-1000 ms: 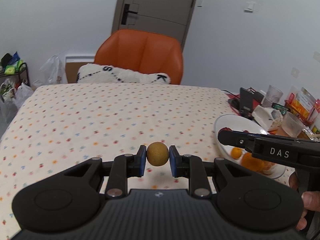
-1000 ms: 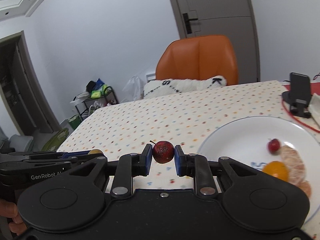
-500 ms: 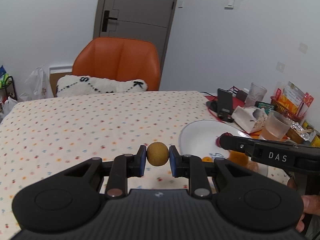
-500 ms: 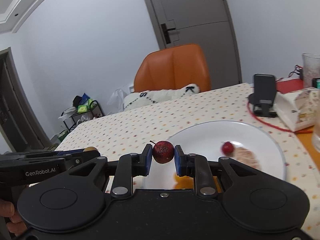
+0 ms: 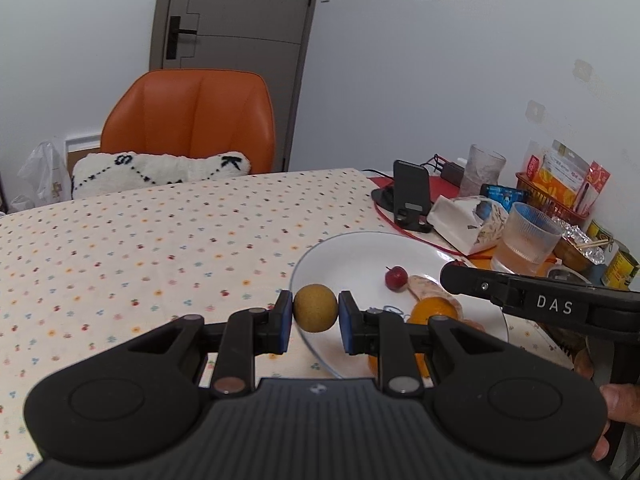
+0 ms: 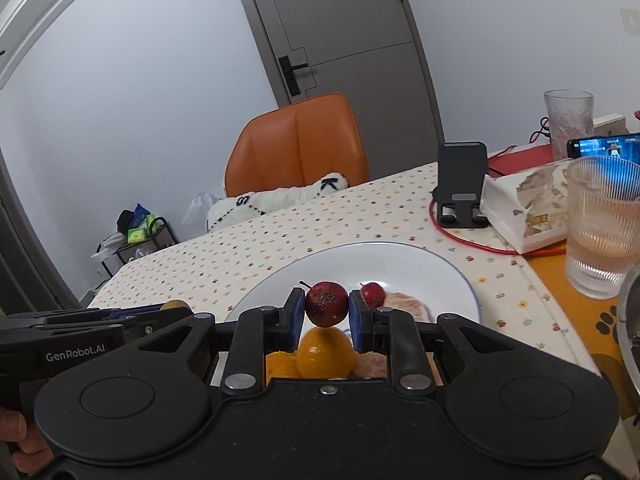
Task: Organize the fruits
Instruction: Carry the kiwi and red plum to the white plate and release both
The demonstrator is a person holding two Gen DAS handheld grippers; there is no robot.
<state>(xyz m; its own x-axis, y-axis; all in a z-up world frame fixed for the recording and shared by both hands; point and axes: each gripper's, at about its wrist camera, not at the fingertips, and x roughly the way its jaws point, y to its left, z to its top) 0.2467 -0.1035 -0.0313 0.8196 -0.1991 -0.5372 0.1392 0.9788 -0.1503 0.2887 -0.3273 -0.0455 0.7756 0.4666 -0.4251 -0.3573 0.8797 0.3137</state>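
Right wrist view: dark red fruit (image 6: 326, 305) pinched between the fingers (image 6: 295, 319).

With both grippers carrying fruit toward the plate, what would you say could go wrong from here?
1. The right gripper holds the dark red fruit directly above the orange; released there, it may bounce off and roll.
2. The left gripper holds the round brown fruit over the white plate rim; dropped early, it could roll onto the tablecloth.
3. The two grippers sit close together and might collide.
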